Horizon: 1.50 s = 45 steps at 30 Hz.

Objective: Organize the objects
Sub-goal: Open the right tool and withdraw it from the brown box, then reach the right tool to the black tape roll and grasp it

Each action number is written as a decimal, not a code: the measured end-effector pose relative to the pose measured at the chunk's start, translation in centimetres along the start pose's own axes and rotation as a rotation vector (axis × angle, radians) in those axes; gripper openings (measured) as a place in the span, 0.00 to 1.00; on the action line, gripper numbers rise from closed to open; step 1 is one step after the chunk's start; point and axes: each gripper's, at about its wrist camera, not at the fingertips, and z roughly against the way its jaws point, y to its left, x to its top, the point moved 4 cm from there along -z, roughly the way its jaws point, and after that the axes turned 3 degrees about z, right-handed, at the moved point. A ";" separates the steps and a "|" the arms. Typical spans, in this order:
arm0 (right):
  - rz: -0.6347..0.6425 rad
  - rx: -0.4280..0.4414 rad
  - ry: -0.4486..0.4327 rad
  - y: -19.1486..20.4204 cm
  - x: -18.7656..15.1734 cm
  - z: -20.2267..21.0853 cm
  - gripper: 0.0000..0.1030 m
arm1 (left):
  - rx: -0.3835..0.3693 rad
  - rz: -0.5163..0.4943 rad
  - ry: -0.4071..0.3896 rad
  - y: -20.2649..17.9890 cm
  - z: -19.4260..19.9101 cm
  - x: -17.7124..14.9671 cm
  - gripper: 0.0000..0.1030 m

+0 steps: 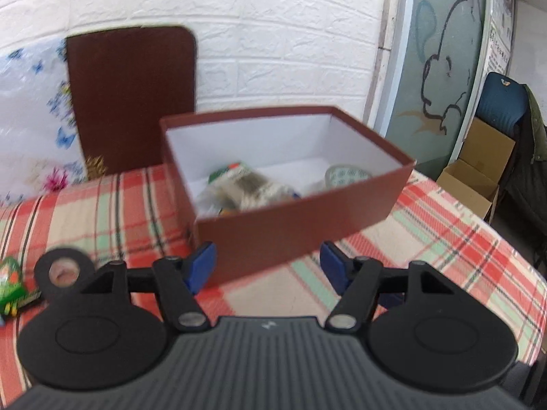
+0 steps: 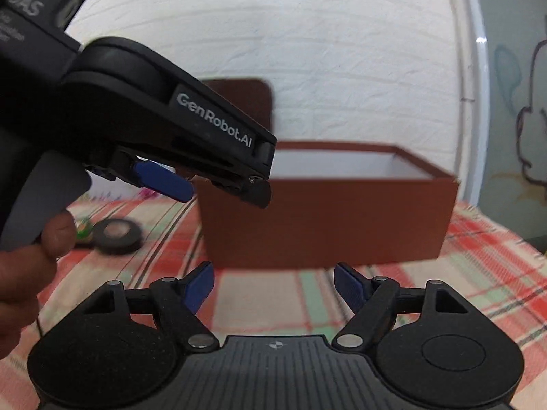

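A brown open-topped box (image 1: 290, 229) sits on a bench covered with a red, green and cream plaid cloth (image 1: 102, 212). The box is a rectangle turned at an angle in the left wrist view, one corner nearest that camera, its long sides running from lower left up to the right. Its white inside holds a green and orange packet (image 1: 236, 176) lying on a pale bundle, and a round clear lid with green print (image 1: 345, 176) near the right wall (both blurred).

The left gripper (image 1: 268, 268) hangs just short of the box's near wall, its blue-padded jaws spread apart with nothing between them. The right gripper (image 2: 273, 285) faces the same box from lower down, seeing its long side almost square on; its jaws also stand wide and empty.

Bare cloth lies in front of the box and to either side of it. To the left on the cloth rest a black roll of tape (image 1: 63, 270), lying flat, and a small green packet (image 1: 12, 285) touching it at the frame's edge. The bench's right edge drops away close to the box's right end, with a cardboard carton (image 1: 475, 171) on the floor beyond.

Behind the box a brown lid (image 1: 131, 99) leans upright against a white brick-pattern wall (image 1: 273, 34). In the right wrist view, a hand (image 2: 30, 259) grips the left gripper's handle.
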 end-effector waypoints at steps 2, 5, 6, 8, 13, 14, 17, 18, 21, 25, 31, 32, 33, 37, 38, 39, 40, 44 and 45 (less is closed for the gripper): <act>0.022 0.021 0.004 0.5 -0.1 0.1 0.74 | 0.028 0.026 0.022 1.3 0.5 -1.6 0.67; 0.026 0.037 0.036 1.7 0.0 0.0 0.74 | 0.099 0.082 0.073 4.2 0.9 -4.2 0.67; 0.017 0.041 0.053 1.6 0.0 -0.2 0.74 | 0.130 0.098 0.090 5.3 1.0 -5.1 0.67; -0.017 0.055 0.086 2.0 -0.2 -0.9 0.74 | 0.193 0.117 0.116 7.2 1.1 -6.9 0.67; 0.001 0.087 0.157 3.5 -1.3 -1.0 0.74 | 0.292 0.080 0.095 9.9 1.8 -10.2 0.73; -0.005 0.089 0.169 3.5 -1.4 -1.1 0.74 | 0.301 0.054 0.080 9.8 1.9 -10.7 0.75; -0.049 0.088 0.196 3.1 -1.7 -1.9 0.74 | 0.304 0.054 0.056 9.8 2.2 -11.0 0.75; -0.061 0.089 0.202 2.9 -1.8 -1.8 0.74 | 0.302 0.059 0.054 9.9 2.1 -10.9 0.76; -0.074 0.092 0.205 2.8 -2.0 -2.0 0.74 | 0.300 0.059 0.044 9.9 2.0 -10.9 0.76; -0.058 0.095 0.201 3.2 -2.0 -1.9 0.74 | 0.295 0.062 0.045 9.9 2.1 -10.9 0.76; -0.008 0.108 0.223 4.1 -1.9 -2.2 0.73 | 0.348 0.088 0.044 11.8 3.3 -11.1 0.76; 0.006 0.131 0.228 4.6 -1.9 -2.3 0.72 | 0.362 0.105 0.040 12.8 3.7 -11.2 0.76; 0.022 0.161 0.233 5.4 -1.8 -2.4 0.71 | 0.376 0.128 0.035 13.9 4.1 -11.3 0.76; 0.104 0.265 0.232 9.1 -1.0 -3.8 0.70 | 0.469 0.227 0.006 18.9 5.8 -11.6 0.76; 0.114 0.288 0.225 10.0 -0.6 -4.4 0.70 | 0.483 0.254 -0.005 19.9 6.2 -11.7 0.76; 0.121 0.308 0.213 11.0 0.0 -5.1 0.70 | 0.484 0.278 -0.018 20.7 6.4 -11.7 0.76; 0.126 0.325 0.197 12.1 0.6 -6.0 0.70 | 0.470 0.303 -0.033 21.3 6.7 -11.8 0.77; 0.157 0.354 0.180 16.3 2.5 -11.1 0.75 | 0.471 0.272 -0.033 21.0 6.3 -11.8 0.84; 0.161 0.359 0.186 17.2 2.9 -12.5 0.75 | 0.470 0.268 -0.031 20.9 6.2 -11.8 0.85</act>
